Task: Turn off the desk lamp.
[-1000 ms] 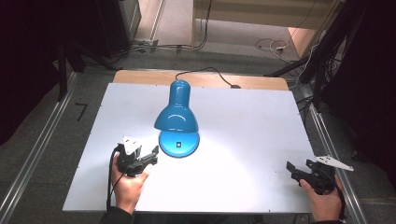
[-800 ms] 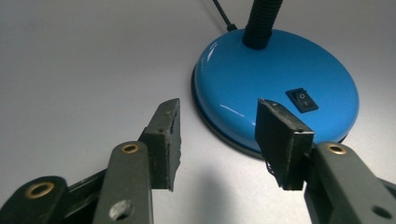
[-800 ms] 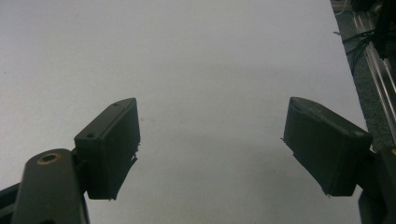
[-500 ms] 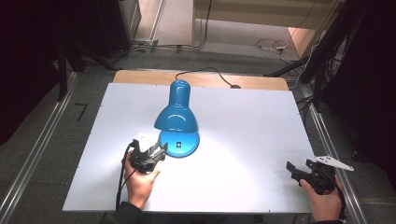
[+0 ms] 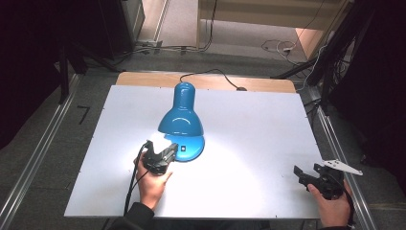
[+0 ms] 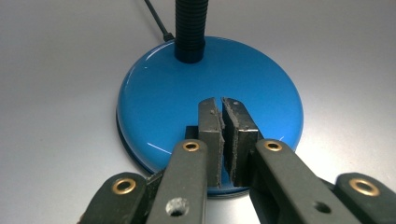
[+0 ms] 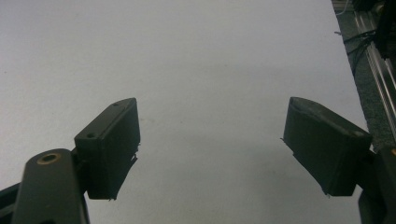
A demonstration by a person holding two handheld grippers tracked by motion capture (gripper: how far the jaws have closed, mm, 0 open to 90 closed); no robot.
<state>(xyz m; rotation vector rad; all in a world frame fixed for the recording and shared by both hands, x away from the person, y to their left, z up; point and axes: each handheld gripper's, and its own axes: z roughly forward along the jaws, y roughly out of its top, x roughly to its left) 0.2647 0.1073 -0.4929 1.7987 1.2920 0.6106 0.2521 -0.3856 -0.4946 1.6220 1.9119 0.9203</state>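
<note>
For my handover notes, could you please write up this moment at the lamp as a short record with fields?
Scene: white table with a blue desk lamp, lit, its shade bent down over its round base.
Left claw: jaws have just been closing, now shut with nothing between them, tips over the base by a small dark switch.
Right claw: open, over bare table near the front right corner.
Cord: runs off the table's far edge.
</note>
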